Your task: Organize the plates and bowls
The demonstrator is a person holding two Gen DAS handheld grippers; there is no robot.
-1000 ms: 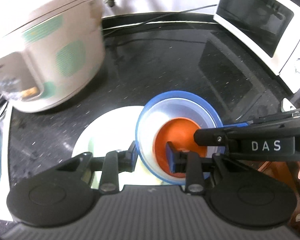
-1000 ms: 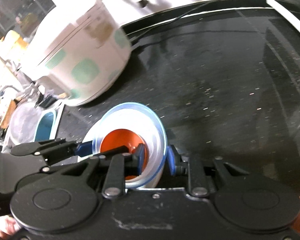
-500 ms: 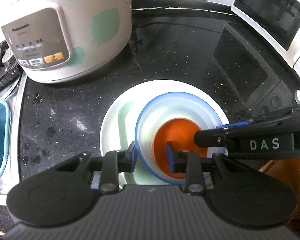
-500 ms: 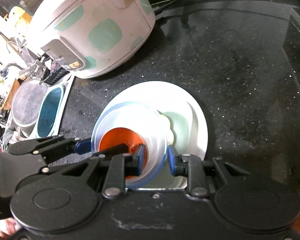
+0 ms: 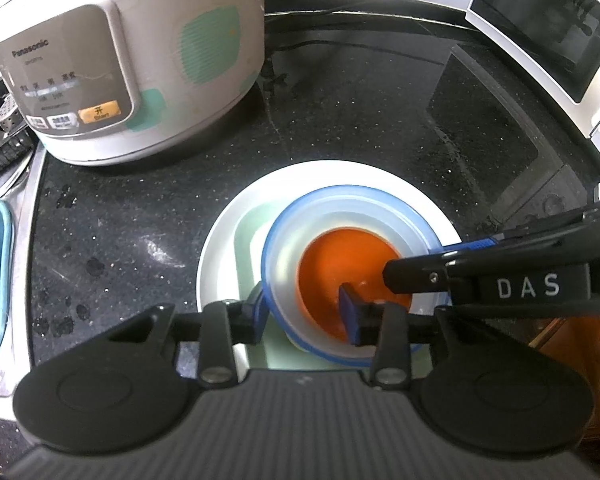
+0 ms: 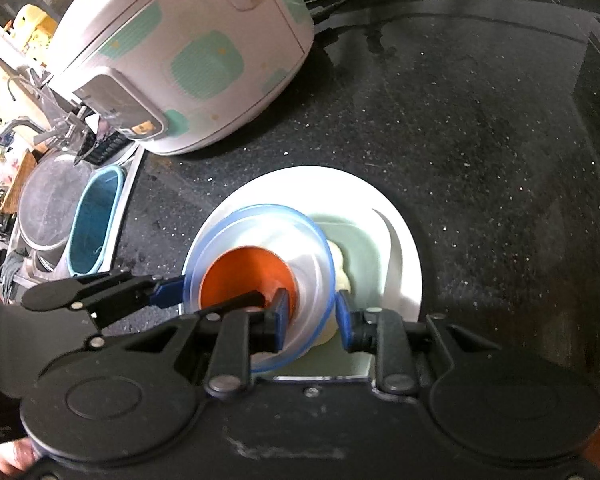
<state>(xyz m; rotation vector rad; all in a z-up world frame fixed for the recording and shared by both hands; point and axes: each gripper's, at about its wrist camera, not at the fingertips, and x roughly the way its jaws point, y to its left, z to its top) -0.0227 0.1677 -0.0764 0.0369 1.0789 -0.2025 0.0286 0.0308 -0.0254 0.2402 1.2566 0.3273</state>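
"Panasonic" is read on the rice cooker (image 5: 132,60), upper left. The blue-rimmed bowl (image 5: 340,248) is straddled by the just-loosened left gripper (image 5: 306,312), pads off its wall, and clamped by the "DAS"-marked right gripper (image 6: 312,316).

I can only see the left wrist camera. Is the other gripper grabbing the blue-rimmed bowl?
Observer: Yes. The right gripper has one pad inside the blue-rimmed bowl and one outside, clamped on its wall.
Operator: What's next to the teal tub? My picture cuts off there.
Observer: A round grey pot sits right beside it, on the side away from the bowl.
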